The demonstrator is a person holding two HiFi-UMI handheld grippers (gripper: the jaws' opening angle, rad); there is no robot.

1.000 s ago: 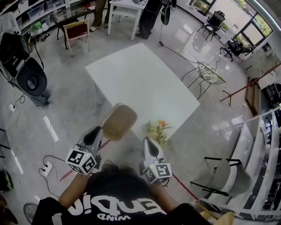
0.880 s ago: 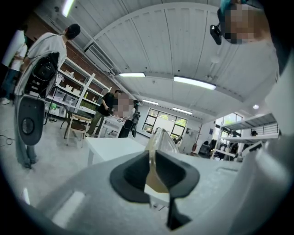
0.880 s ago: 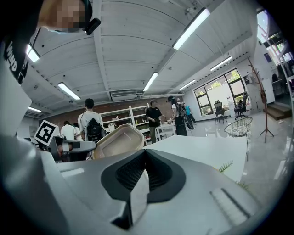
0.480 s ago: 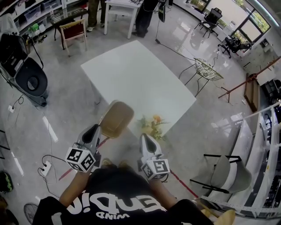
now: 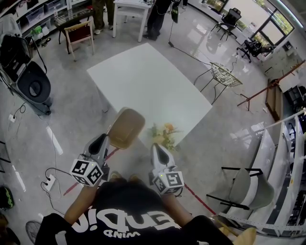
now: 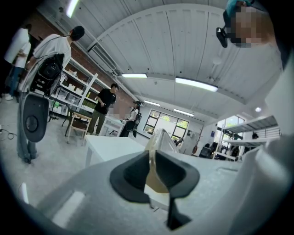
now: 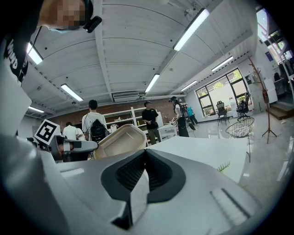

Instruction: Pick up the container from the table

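Observation:
A tan, shallow container hangs in the air off the near corner of the white table. My left gripper is shut on its rim. In the left gripper view the container's thin edge stands pinched between the dark pads of the left gripper. My right gripper is shut with nothing in it, to the right of the container. From the right gripper view, the container and the left gripper show to the left beyond the right gripper; the table lies ahead.
Artificial flowers lie at the table's near edge. A wire chair stands to the right, a wooden chair and a second white table behind. Several people stand at the back. Cables and a power strip lie on the floor at left.
Both grippers and the container have drifted slightly together in the view. The left gripper's hold on the rim is unchanged and the right stays shut.

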